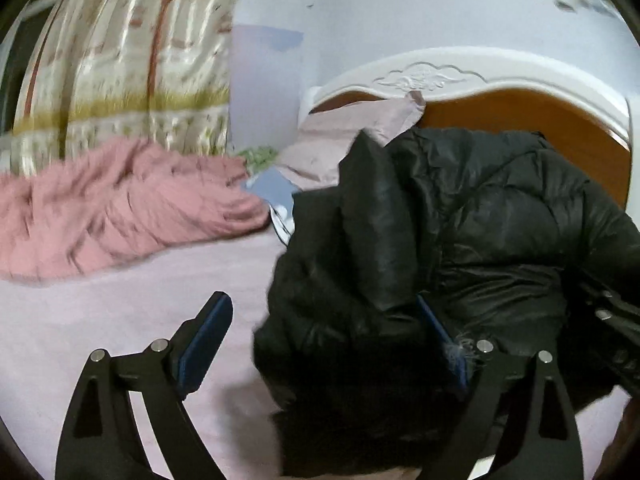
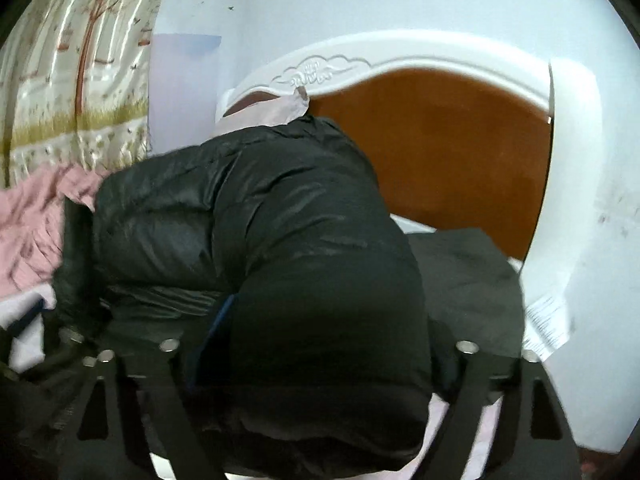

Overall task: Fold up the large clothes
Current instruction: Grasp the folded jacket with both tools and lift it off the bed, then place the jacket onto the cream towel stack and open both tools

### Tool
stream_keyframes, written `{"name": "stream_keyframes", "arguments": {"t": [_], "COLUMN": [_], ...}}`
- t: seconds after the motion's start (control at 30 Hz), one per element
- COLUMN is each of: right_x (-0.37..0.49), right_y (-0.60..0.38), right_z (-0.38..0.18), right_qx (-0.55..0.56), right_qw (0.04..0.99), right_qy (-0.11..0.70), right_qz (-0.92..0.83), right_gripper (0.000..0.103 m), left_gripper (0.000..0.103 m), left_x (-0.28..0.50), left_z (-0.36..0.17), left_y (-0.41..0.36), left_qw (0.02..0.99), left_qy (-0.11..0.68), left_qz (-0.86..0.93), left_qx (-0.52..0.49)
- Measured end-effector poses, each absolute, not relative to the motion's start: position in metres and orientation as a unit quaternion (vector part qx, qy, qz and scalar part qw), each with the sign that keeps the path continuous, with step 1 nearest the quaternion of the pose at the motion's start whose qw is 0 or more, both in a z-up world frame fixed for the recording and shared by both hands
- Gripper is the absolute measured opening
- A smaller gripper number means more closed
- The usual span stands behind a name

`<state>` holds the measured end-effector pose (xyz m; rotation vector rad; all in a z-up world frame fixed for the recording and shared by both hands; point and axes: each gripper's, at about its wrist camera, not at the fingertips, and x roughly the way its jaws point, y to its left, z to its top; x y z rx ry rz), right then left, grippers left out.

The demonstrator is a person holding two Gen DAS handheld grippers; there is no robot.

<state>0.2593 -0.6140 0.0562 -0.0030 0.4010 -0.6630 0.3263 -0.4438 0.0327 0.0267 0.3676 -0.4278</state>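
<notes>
A black puffer jacket lies bunched on the pink bed sheet, near the headboard. My left gripper is open; the jacket's left edge bulges between its fingers and covers part of the right finger. In the right wrist view the jacket fills the middle. My right gripper is open wide, with a thick fold of the jacket lying between its fingers and hiding their tips. The other gripper shows dimly at the right wrist view's left edge.
A crumpled pink blanket lies on the left of the bed. A white headboard with a brown panel stands behind the jacket. A pale pillow leans against it. A patterned curtain hangs at the left. A dark cloth lies to the right.
</notes>
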Motion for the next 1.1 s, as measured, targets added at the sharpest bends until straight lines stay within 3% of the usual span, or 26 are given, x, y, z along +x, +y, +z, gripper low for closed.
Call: {"name": "stream_keyframes", "arguments": {"t": [0.1, 0.23, 0.3, 0.5, 0.67, 0.87, 1.1], "right_x": [0.248, 0.220, 0.193, 0.114, 0.069, 0.040, 0.029], "right_y": [-0.607, -0.602, -0.598, -0.548, -0.486, -0.433, -0.393], "right_z": [0.060, 0.088, 0.097, 0.136, 0.153, 0.142, 0.123], "right_qx": [-0.013, -0.002, 0.018, 0.050, 0.034, 0.070, 0.071], "right_qw": [0.923, 0.933, 0.941, 0.966, 0.978, 0.984, 0.987], "right_qy": [0.189, 0.148, 0.132, 0.049, -0.003, 0.004, 0.029], "right_qz": [-0.334, -0.328, -0.312, -0.250, -0.204, -0.164, -0.144], "right_gripper": [0.096, 0.097, 0.102, 0.102, 0.103, 0.103, 0.103], "left_gripper": [0.093, 0.095, 0.095, 0.102, 0.102, 0.102, 0.102], "left_x": [0.305, 0.267, 0.249, 0.191, 0.136, 0.100, 0.072], "left_z": [0.049, 0.081, 0.099, 0.135, 0.152, 0.155, 0.126], "left_y": [-0.434, -0.400, -0.376, -0.299, -0.225, -0.149, -0.115], "left_qw": [0.967, 0.971, 0.974, 0.981, 0.984, 0.986, 0.988], "left_qy": [0.144, 0.104, 0.086, 0.041, 0.026, 0.023, 0.026], "left_qz": [-0.205, -0.211, -0.210, -0.190, -0.176, -0.167, -0.150], "left_qx": [0.045, 0.028, 0.013, -0.009, -0.027, -0.019, 0.010]}}
